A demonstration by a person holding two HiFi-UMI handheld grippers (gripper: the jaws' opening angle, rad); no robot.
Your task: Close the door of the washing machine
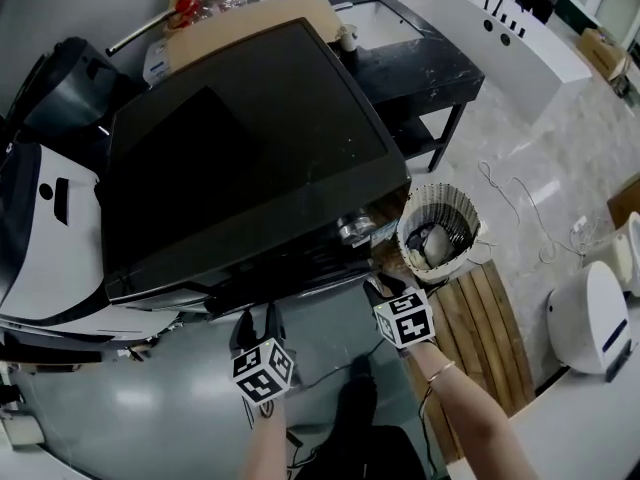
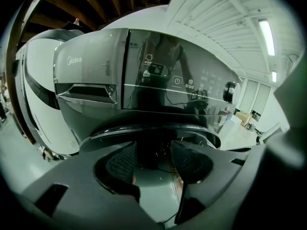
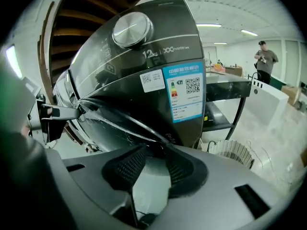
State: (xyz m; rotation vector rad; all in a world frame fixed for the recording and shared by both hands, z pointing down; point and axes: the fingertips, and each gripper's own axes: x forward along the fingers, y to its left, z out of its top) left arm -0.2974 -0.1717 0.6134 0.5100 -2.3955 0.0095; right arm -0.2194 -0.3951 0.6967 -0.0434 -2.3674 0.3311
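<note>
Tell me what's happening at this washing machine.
A person stands over a dark front-loading washing machine with a gripper in each hand. The left gripper and the right gripper are both held low at the machine's front, close to the round door. Both have their jaws apart and grip nothing. The right one is at the door's rim. Whether the door is latched cannot be told.

Washing machine (image 1: 250, 138) blocks ahead; basket (image 1: 438, 230) crowds its right corner.
</note>
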